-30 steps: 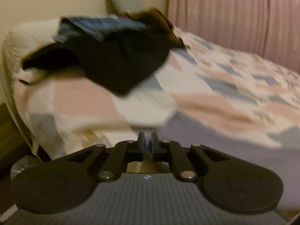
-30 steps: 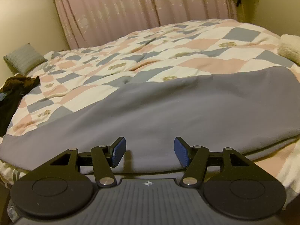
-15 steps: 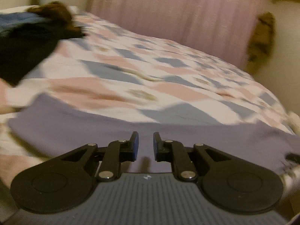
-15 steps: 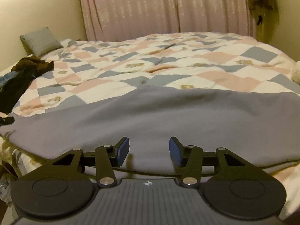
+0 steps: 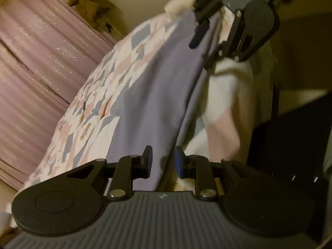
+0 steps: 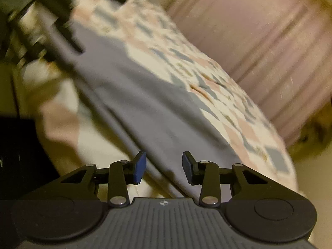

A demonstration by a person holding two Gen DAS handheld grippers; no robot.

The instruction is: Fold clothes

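Now both claws, left (image 5: 161,159) and right (image 6: 164,164), gape wide at opposite ends of the grey cloth (image 5: 153,95) on the bed (image 5: 99,95).

A: Describe the left gripper (image 5: 161,161).
B: Black linkage arms, silver pivot screws, two round black discs on a grey ribbed body bearing a small white mark. Blue pads line the fingers (image 5: 178,162).
A: And the right gripper (image 6: 164,166)?
B: Identical build: black links, silver screws, grey ribbed housing, blue-faced fingers (image 6: 139,165).
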